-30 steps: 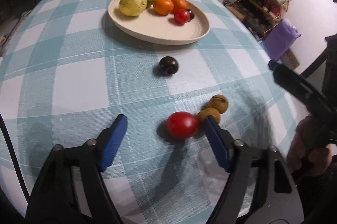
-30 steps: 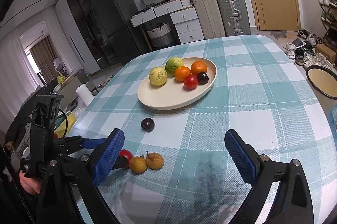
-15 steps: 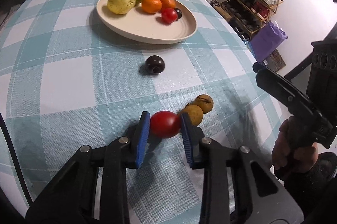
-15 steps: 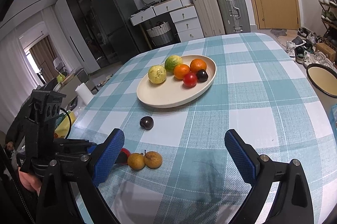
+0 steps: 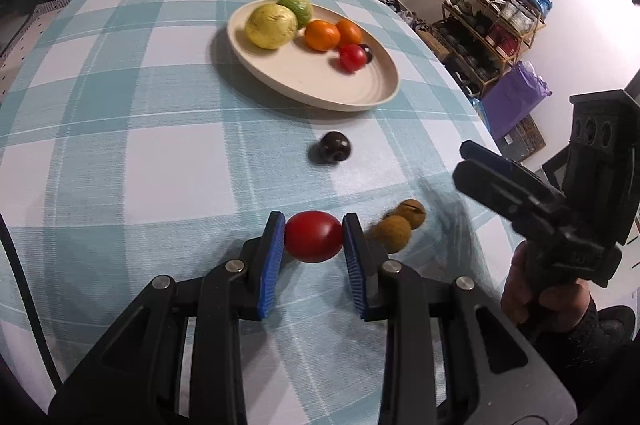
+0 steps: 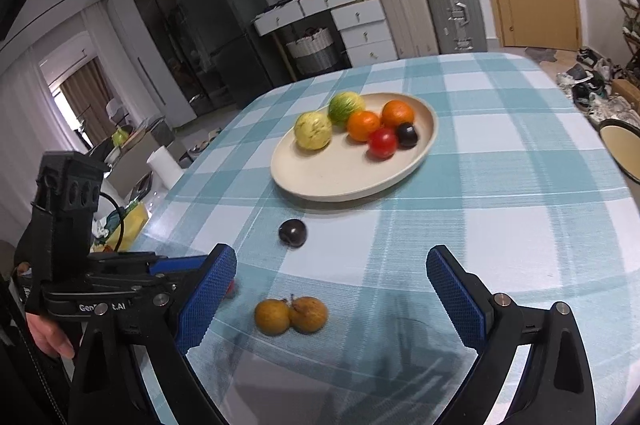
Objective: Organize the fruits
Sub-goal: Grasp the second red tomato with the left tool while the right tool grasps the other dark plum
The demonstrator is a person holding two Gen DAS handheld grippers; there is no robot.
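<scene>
Two views. Left wrist: our left gripper (image 5: 314,239) fingers pinch the red tomato (image 5: 313,236) just above the surface (image 5: 120,153), brown fruits (image 5: 398,225) beside it. Right wrist: our right gripper (image 6: 331,291) fingers spread wide, holding nothing, over the brown fruits; plate (image 6: 340,177) beyond.

My left gripper (image 5: 314,239): black plastic frame showing blue ribbed pads (image 5: 271,265) and silver screw heads; a black cable is trailing at its left side. My right gripper (image 6: 331,301): matching black frame wearing blue cross-hatched pads (image 6: 208,299), silver screws, and partly readable white lettering on the left unit's side. My right hand (image 5: 548,301) is showing bare skin above a dark sleeve.
</scene>
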